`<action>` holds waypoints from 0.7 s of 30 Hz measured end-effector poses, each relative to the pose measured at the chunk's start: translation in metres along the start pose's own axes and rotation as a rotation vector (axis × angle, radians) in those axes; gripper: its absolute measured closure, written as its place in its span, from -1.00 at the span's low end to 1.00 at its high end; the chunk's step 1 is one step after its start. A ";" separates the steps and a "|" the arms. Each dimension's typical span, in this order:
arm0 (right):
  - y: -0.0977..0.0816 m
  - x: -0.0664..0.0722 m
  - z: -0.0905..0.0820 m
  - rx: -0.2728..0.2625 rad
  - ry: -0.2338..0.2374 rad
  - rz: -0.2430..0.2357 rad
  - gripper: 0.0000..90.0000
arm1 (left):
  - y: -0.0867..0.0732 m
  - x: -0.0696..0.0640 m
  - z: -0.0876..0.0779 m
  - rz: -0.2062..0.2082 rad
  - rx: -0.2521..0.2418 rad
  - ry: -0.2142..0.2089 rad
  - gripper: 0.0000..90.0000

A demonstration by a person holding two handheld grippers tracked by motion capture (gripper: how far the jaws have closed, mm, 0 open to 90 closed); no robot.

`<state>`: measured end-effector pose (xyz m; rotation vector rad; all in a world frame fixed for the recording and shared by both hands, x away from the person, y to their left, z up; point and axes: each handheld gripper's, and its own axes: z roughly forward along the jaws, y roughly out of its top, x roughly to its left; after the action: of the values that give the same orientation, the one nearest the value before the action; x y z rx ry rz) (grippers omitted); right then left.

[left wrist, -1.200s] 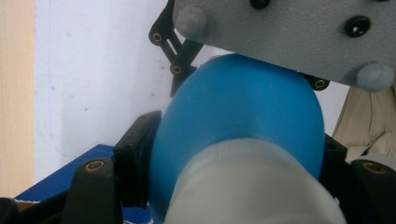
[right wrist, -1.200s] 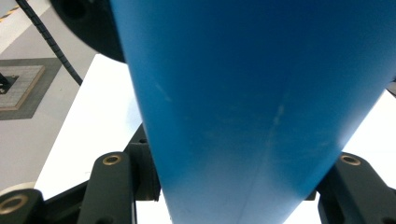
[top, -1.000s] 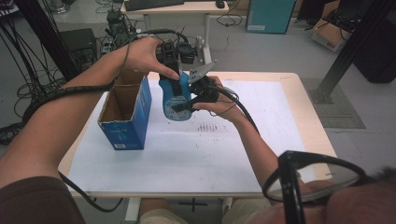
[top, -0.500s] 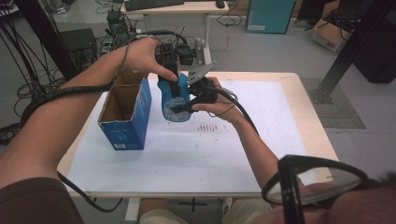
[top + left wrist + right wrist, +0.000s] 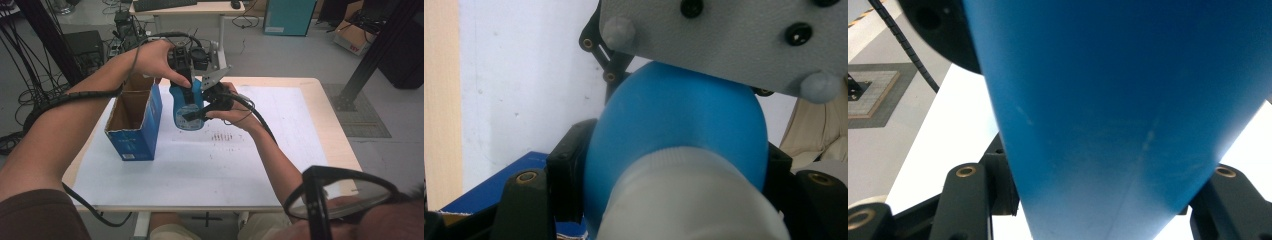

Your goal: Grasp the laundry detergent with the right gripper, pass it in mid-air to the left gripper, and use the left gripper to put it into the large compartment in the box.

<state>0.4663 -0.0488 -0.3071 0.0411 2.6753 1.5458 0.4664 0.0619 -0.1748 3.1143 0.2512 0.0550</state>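
Note:
A blue bottle (image 5: 187,107) with a pale cap is held upright above the white table cover, just right of the open blue carton (image 5: 134,120). My left gripper (image 5: 184,75) comes down from above and is shut on the bottle's upper part near the cap (image 5: 694,200); the blue shoulder (image 5: 684,125) sits between its black jaws. My right gripper (image 5: 200,111) reaches in from the right and is shut on the bottle's lower body (image 5: 1108,115), whose blue wall presses against both jaws. The grey plate (image 5: 734,40) of the right gripper hangs just beyond the bottle.
The blue carton stands open-topped at the table's left. The white sheet (image 5: 280,150) covers most of the wooden table (image 5: 330,115), with faint reddish marks (image 5: 222,136) near the middle. Desks, cables and boxes lie on the floor behind. Glasses (image 5: 345,200) loom at bottom right.

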 end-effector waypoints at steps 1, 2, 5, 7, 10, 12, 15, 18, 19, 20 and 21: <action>0.000 0.000 0.000 0.001 0.001 0.001 -0.06 | 0.000 0.000 0.000 0.000 -0.003 0.001 -0.22; 0.000 -0.001 -0.001 -0.008 -0.010 -0.017 -0.06 | 0.000 0.000 0.000 0.003 -0.001 0.000 -0.22; 0.000 -0.001 -0.001 -0.009 -0.008 -0.017 -0.06 | 0.000 0.000 0.000 -0.001 -0.001 0.000 -0.22; 0.000 -0.002 -0.001 -0.010 -0.008 -0.018 -0.07 | 0.000 0.000 0.000 -0.001 -0.001 0.001 -0.22; 0.000 0.000 0.000 -0.004 0.007 0.006 -0.07 | 0.000 0.000 0.000 -0.001 -0.002 0.002 -0.22; -0.001 -0.001 0.000 -0.003 0.008 0.000 -0.07 | 0.000 0.001 0.001 -0.003 0.002 -0.005 -0.22; -0.001 -0.002 0.001 -0.004 0.010 -0.001 -0.07 | -0.001 0.001 0.001 -0.002 -0.003 0.000 -0.22; -0.001 -0.001 0.001 -0.003 0.012 0.008 -0.07 | -0.001 0.001 0.002 0.002 -0.005 0.003 -0.22; -0.001 -0.002 0.001 -0.003 0.013 0.005 -0.07 | 0.000 0.002 0.002 0.002 -0.003 0.001 -0.22; -0.001 -0.002 0.001 -0.005 0.013 0.005 -0.07 | 0.000 0.002 0.001 -0.001 0.001 -0.006 -0.22; -0.001 -0.002 0.001 -0.008 0.012 -0.001 -0.07 | 0.000 0.002 0.001 -0.001 0.001 -0.006 -0.22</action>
<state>0.4688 -0.0488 -0.3088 0.0295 2.6774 1.5618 0.4684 0.0623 -0.1758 3.1145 0.2533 0.0450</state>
